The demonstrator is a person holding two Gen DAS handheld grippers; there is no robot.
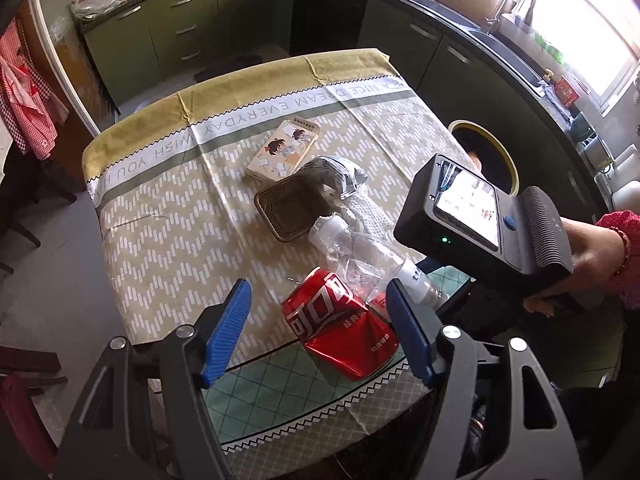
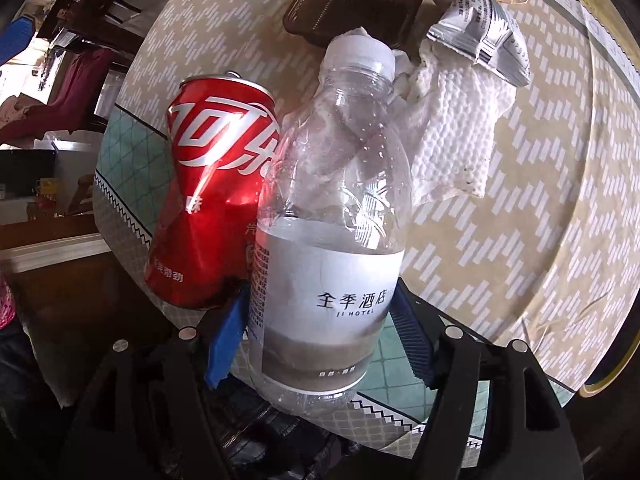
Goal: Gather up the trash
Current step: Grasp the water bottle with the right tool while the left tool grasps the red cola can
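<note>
My table [image 1: 168, 240], under its patterned cloth, carries all the trash near its front edge. Beyond the table, a round bin [image 1: 492, 152] with a yellow rim stands on the floor. On the table, the clear plastic bottle [image 2: 332, 216] lies at the front edge, between the fingers of my right gripper [image 2: 320, 344]; whether they are pressing on it I cannot tell. Touching the bottle's side lies the crushed red can [image 1: 340, 328], and my left gripper [image 1: 320, 324] hangs over it, spread wide, holding nothing. Behind the bottle's cap sit the dark tray [image 1: 292, 208], crumpled white tissue [image 2: 452, 140] and silver wrapper [image 2: 480, 40].
</note>
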